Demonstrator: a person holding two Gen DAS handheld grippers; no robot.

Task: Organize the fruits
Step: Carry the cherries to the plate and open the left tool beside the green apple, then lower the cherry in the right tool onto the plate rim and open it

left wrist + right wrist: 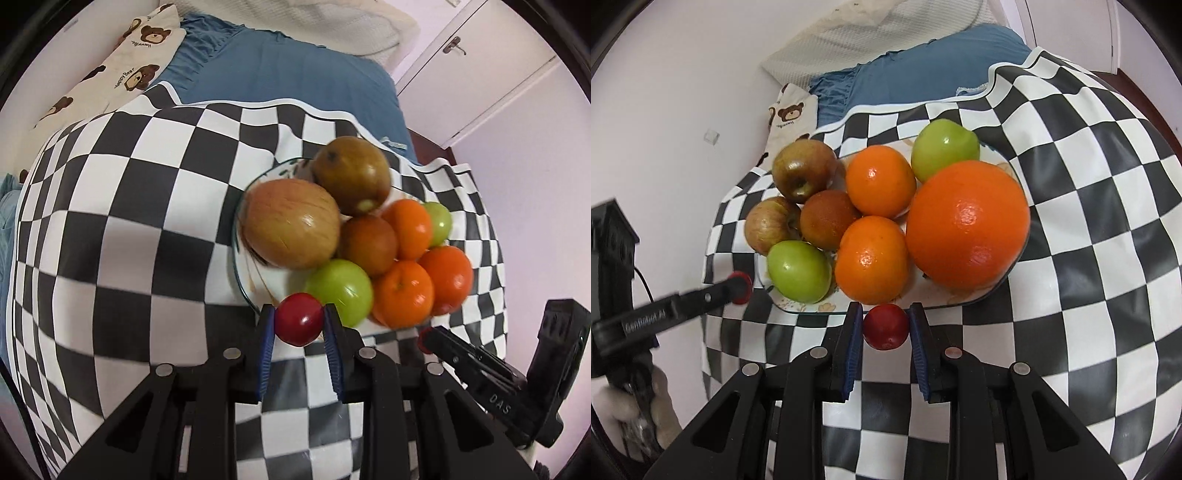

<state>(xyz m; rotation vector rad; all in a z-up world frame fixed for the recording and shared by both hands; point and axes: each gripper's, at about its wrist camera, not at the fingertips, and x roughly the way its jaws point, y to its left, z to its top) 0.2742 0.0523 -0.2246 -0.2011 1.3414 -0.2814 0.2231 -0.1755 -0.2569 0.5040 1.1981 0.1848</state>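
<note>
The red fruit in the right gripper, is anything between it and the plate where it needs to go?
Nothing visible blocks it. The right gripper holds the small red fruit just short of the plate rim. But the plate is crowded: an orange and the big orange sit close behind the rim, leaving little free space.

Fruits (pixel 879 184) piled on plate (pixel 960 297); plate on tablecloth (pixel 1089 221).

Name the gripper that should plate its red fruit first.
Left gripper, probably: its red fruit overlaps the plate rim beside bare plate; the right gripper's fruit hangs outside the rim.
</note>
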